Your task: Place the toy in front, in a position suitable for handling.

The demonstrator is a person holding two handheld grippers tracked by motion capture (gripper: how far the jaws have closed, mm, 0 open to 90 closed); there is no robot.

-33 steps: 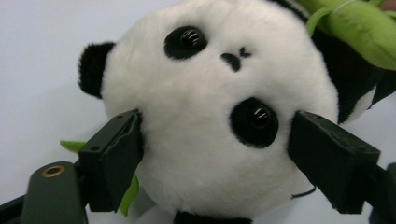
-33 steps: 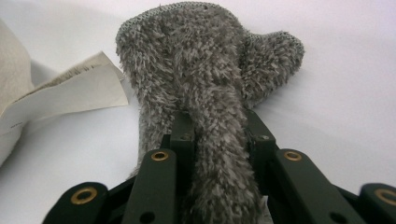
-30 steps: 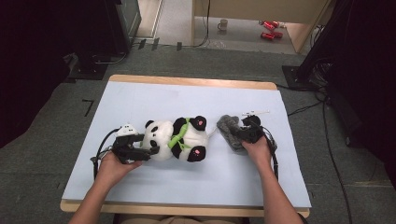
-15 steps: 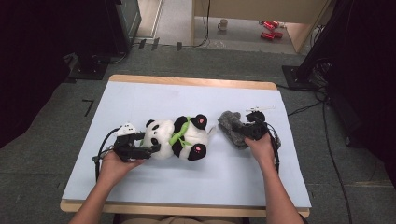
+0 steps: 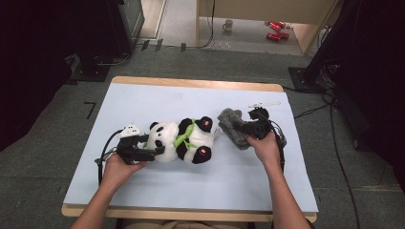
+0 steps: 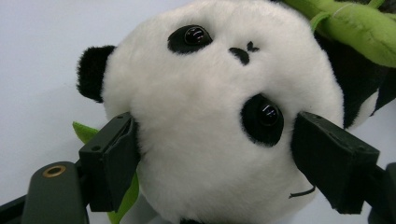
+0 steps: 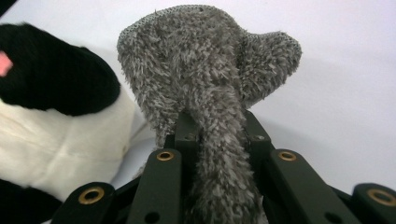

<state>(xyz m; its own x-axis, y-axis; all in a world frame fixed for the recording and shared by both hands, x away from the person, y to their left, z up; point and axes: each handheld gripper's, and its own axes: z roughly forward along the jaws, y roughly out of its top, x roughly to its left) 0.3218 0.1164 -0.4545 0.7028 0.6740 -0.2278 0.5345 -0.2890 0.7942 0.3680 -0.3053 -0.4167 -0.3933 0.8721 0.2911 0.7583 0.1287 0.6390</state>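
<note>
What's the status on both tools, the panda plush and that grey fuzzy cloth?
Left tool clamps the black-and-white plush panda's head. Right tool shut on the grey fuzzy cloth, beside the panda's feet. Light blue table mat open around them.

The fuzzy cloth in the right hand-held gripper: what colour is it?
Grey, shown best in the right gripper view.

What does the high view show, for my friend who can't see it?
A toy panda lies on its back on a pale blue table. The left gripper has its jaws around the panda's head, and the right gripper is shut on a fuzzy grey cloth by the panda's feet.
</note>
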